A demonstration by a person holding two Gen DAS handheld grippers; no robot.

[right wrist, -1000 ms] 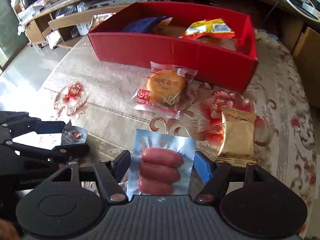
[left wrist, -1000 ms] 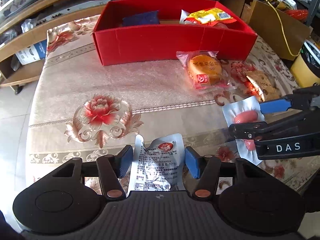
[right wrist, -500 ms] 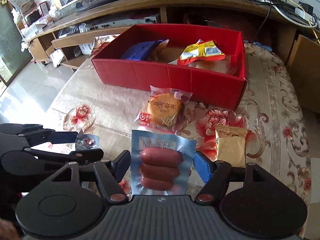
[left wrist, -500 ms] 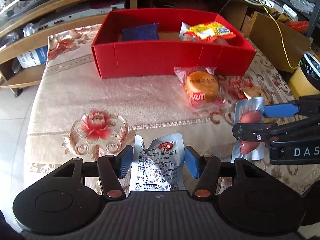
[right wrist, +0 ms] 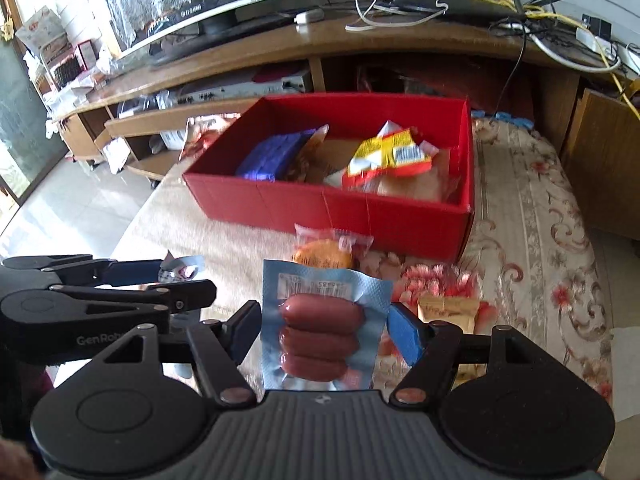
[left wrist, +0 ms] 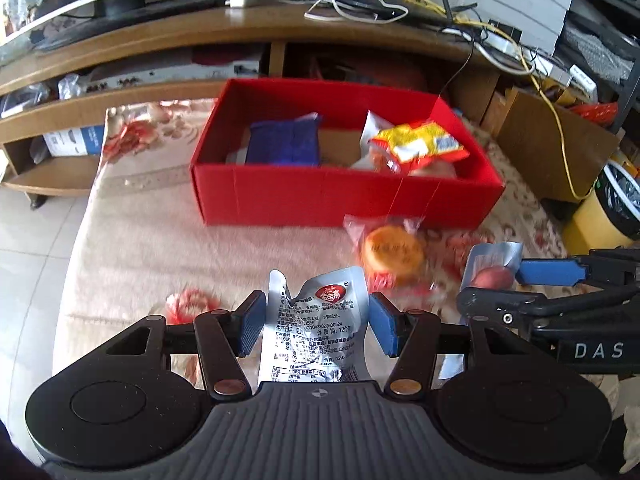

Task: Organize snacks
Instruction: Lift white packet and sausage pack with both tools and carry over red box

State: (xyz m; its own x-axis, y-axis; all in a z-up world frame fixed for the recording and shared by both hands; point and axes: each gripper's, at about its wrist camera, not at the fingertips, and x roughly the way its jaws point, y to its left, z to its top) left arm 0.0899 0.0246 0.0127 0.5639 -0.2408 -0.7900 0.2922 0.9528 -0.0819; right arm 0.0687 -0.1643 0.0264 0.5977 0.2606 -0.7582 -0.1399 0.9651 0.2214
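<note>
Bright daylight comes from the left side, and the floor tiles (right wrist: 52, 204) are washed out. The tablecloth (left wrist: 168, 248) is blurred by motion. Fisheye distortion bends the edges, with dark corners.

Crinkled glossy foil pouch (left wrist: 316, 332)

The left gripper (left wrist: 317, 326) was matte black, with blue ribbed pads on its fingers (left wrist: 252, 327), copper-coloured rivets at the linkage pivots and a grey ribbed housing flanked by two round black discs. The right gripper (right wrist: 325, 330) matched it: black links, blue pads, grey ribbed base. Seen from the side at three o'clock, its body bore white letters "DAS".
</note>
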